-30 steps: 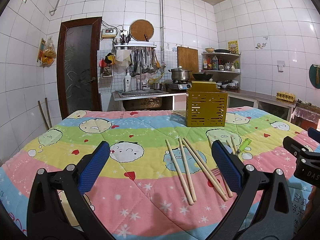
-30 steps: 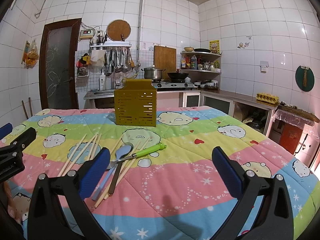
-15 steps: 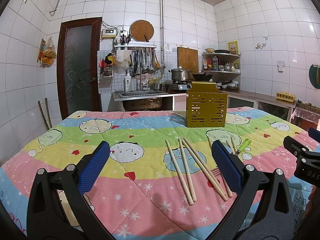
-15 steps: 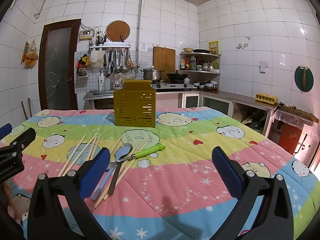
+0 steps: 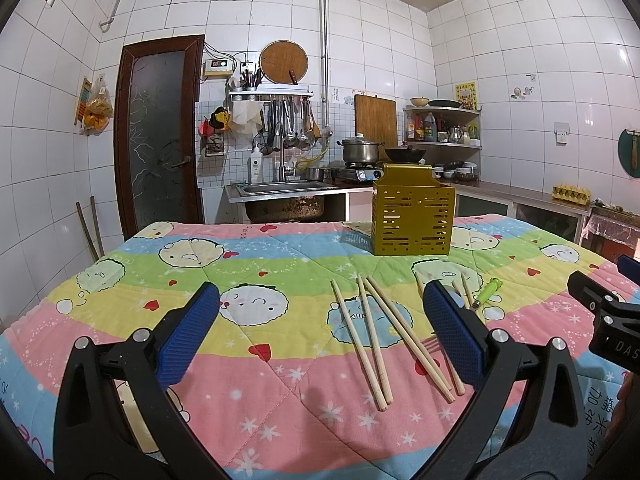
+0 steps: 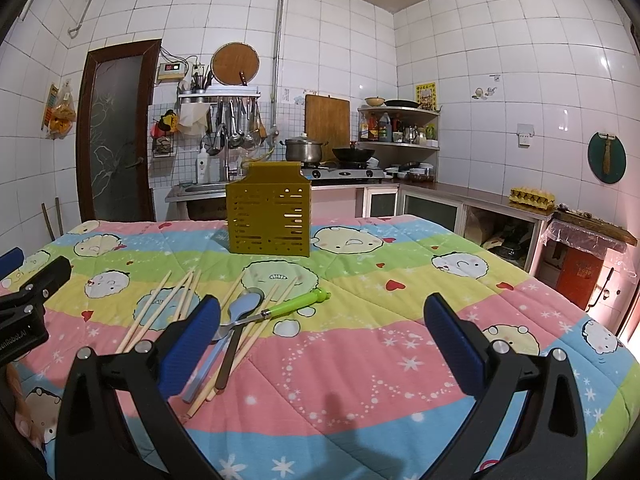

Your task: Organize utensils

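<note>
Near the yellow utensil holder, on the camera side of it, loose wooden chopsticks lie scattered on the cartoon-print quilt, with a blue spoon and a green-handled utensil crossing among them just right of the chopsticks. Closer than these, well short of the holder, the left hand-held gripper hovers released, its blue pads spread wide with nothing between them. Beside it, the right hand-held gripper is likewise released and empty.
</note>
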A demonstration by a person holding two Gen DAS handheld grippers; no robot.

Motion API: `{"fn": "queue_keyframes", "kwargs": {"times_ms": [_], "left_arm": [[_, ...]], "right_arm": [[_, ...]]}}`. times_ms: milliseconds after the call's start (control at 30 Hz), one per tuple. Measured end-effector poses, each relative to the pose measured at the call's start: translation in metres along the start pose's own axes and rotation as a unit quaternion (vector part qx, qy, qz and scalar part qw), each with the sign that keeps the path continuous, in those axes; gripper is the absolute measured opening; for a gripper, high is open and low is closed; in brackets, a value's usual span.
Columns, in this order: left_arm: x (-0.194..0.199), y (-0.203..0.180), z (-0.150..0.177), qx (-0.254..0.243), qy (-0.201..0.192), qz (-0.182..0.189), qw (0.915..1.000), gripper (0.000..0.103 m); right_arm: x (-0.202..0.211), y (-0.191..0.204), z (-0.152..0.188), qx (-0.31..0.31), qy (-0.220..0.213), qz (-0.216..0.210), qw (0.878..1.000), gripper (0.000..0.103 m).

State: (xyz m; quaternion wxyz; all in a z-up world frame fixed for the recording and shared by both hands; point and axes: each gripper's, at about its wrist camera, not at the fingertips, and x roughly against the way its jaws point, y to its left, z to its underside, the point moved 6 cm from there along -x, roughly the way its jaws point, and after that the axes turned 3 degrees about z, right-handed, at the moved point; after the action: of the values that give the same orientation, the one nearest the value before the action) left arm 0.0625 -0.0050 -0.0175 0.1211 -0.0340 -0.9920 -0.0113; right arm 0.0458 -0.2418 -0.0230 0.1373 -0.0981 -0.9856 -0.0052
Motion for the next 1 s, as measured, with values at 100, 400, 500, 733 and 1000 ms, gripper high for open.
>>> {"fn": "queue_keyframes", "kwargs": {"times_ms": [100,400,500,733,1000], "left_arm": [[0.0,-0.0001,0.0,0.0,0.0,0.0,1.0,0.098],[0.0013,-0.0001,-0.0021,0.001,0.003,0.001,1.0,0.098],[0.0014,0.0004,-0.0031,0.001,0.004,0.001,1.0,0.098],[0.0011,0.002,-0.0032,0.001,0.005,0.001,1.0,0.098],[-0.0012,0.0033,-0.0014,-0.002,0.007,0.0,1.0,0.098]], "right_arm": [[-0.0002,-0.0005,-0.0012,0.0,0.0,0.003,1.0,0.099],[-0.0004,-0.0006,-0.0014,0.001,0.0,0.004,1.0,0.099],[-0.0004,-0.0004,-0.0011,0.001,0.001,0.004,1.0,0.099],[-0.001,0.0007,-0.0014,0.005,0.001,0.006,1.0,0.099],[0.002,0.001,-0.002,0.002,-0.008,0.012,1.0,0.099]]}}
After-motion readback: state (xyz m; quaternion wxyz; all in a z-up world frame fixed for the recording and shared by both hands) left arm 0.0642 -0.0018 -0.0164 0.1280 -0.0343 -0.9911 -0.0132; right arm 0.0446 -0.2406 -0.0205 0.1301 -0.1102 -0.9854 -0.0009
